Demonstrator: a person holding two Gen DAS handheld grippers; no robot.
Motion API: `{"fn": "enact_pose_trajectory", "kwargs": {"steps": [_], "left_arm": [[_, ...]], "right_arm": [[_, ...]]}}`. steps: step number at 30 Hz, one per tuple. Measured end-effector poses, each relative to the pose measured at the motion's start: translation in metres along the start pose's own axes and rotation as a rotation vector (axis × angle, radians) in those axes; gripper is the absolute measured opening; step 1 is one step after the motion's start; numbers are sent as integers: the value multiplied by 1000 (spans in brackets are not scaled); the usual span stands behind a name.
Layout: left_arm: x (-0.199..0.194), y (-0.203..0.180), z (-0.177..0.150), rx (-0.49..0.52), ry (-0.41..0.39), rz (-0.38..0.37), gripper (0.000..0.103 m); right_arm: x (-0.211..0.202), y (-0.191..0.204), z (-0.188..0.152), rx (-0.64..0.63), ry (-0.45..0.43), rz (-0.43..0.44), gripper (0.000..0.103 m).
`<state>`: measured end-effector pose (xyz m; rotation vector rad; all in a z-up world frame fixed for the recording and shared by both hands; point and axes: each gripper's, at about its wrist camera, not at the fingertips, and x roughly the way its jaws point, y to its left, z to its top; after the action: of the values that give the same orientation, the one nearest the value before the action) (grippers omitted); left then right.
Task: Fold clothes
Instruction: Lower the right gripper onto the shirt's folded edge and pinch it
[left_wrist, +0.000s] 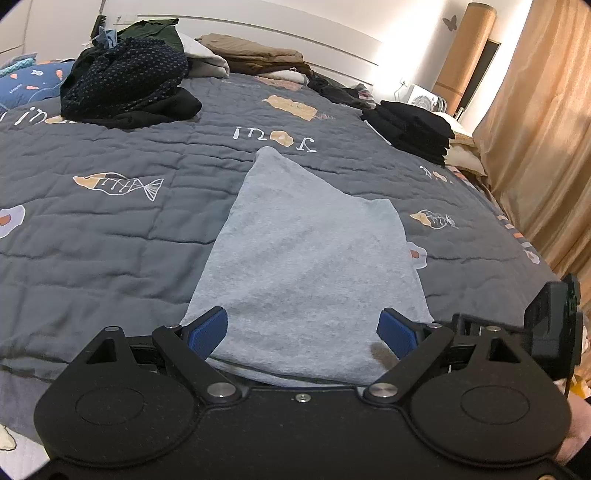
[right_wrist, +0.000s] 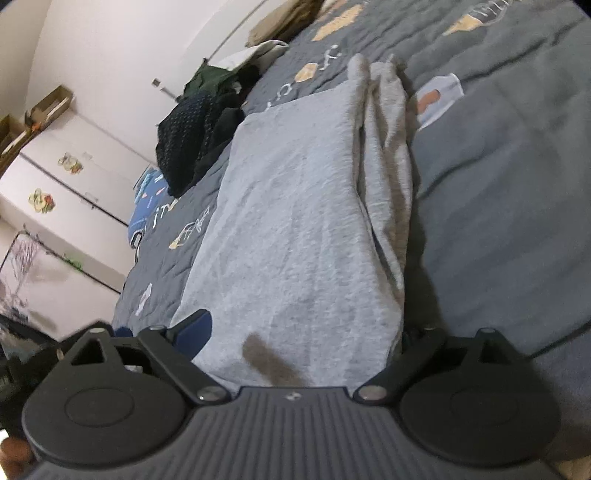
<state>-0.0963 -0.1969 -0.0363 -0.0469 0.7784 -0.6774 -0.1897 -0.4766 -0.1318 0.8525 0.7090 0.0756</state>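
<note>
A folded light grey garment (left_wrist: 306, 258) lies flat on the dark grey quilt (left_wrist: 110, 221). Its near edge reaches in between the fingers of my left gripper (left_wrist: 303, 334), which stands open with both blue pads (left_wrist: 208, 334) wide apart at the cloth's two near corners. In the right wrist view the same grey garment (right_wrist: 295, 221) runs away from me, with bunched folds along its right side (right_wrist: 391, 147). My right gripper (right_wrist: 306, 332) is open around the near end. Its left finger (right_wrist: 194, 326) shows beside the cloth, and the right finger is mostly hidden behind the cloth's edge.
A heap of dark dotted and black clothes (left_wrist: 125, 85) sits at the far left. Folded tan clothes (left_wrist: 255, 55) lie by the headboard and a black folded stack (left_wrist: 413, 129) at the far right. A curtain (left_wrist: 543, 147) hangs past the bed's right edge. White cupboards (right_wrist: 74, 177) stand beyond.
</note>
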Motion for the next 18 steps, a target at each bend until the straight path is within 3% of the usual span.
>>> {"fn": "enact_pose_trajectory", "kwargs": {"steps": [4, 7, 9, 13, 18], "left_arm": [[1, 0, -1, 1, 2, 5, 89], [1, 0, -1, 0, 1, 6, 89], [1, -1, -1, 2, 1, 8, 89], [1, -1, -1, 1, 3, 8, 89], [1, -1, -1, 3, 4, 5, 89]], "right_arm": [[0, 1, -1, 2, 1, -37, 82], [-5, 0, 0, 31, -13, -112, 47], [-11, -7, 0, 62, -23, -110, 23], [-14, -2, 0, 50, -32, -84, 19], [-4, -11, 0, 106, -19, -62, 25]]}}
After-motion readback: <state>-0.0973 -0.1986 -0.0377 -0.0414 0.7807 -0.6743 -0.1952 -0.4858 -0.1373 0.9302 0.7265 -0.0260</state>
